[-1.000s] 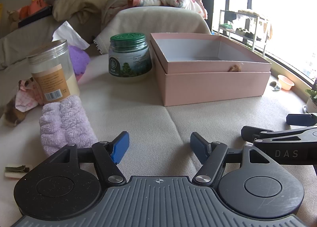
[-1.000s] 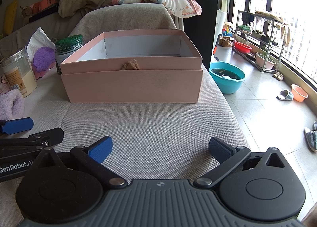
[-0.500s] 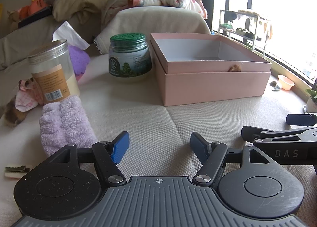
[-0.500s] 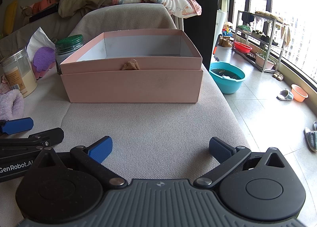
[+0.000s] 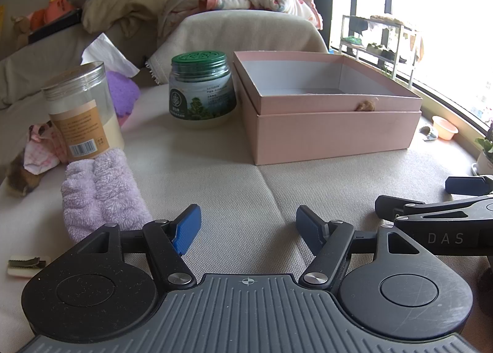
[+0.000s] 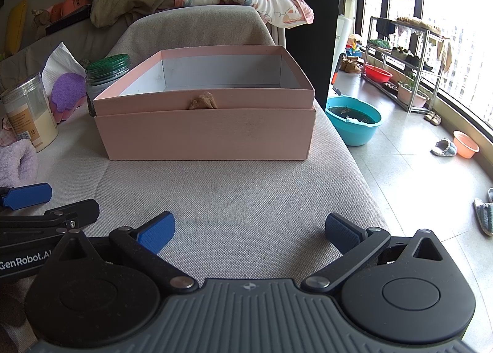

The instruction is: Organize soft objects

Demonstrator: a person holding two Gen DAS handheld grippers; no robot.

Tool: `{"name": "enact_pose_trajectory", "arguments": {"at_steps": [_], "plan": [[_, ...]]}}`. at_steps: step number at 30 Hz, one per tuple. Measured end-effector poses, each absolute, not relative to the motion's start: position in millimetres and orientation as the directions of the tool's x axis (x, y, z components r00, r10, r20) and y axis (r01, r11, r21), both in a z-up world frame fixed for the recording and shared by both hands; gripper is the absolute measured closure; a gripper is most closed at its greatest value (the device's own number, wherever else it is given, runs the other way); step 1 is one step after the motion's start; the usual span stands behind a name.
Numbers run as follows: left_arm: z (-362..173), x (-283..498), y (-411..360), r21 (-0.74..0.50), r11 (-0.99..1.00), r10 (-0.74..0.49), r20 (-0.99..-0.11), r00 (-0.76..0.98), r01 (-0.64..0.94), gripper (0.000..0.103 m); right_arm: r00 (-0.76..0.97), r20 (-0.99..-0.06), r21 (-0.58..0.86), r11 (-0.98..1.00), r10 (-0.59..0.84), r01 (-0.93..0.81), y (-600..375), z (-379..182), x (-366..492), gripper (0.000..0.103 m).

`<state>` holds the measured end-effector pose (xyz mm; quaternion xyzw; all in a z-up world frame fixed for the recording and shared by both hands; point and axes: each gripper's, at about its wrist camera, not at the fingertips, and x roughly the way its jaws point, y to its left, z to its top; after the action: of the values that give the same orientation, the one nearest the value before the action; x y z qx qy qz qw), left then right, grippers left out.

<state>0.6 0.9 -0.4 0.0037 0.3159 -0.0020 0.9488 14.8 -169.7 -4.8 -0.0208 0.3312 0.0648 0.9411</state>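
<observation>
An open pink box (image 5: 332, 134) stands on the beige sofa cushion; it also shows in the right wrist view (image 6: 209, 134). A folded lilac fluffy towel (image 5: 101, 192) lies at the left, just ahead of my left gripper's left finger; its edge shows in the right wrist view (image 6: 15, 162). A purple soft pad (image 5: 121, 94) lies behind the jars. A small plush toy in pink cloth (image 5: 34, 155) lies at the far left. My left gripper (image 5: 248, 228) is open and empty. My right gripper (image 6: 249, 231) is open and empty, in front of the box.
A clear jar with an orange label (image 5: 83, 112) and a green-lidded jar (image 5: 201, 91) stand left of the box. A small clip (image 5: 26, 262) lies at the near left. The cushion's right edge drops to a tiled floor with a blue basin (image 6: 354, 125).
</observation>
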Motion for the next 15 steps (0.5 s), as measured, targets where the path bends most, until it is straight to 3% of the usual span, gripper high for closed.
{"name": "enact_pose_trajectory", "arguments": {"at_steps": [15], "plan": [[-0.8,0.8,0.6,0.007,1.0,0.0,-0.599,0.801,0.006,0.028,0.772,-0.626,0.004,0.991,0.108,-0.136,-169.8,-4.8,14.9,0.0]]}}
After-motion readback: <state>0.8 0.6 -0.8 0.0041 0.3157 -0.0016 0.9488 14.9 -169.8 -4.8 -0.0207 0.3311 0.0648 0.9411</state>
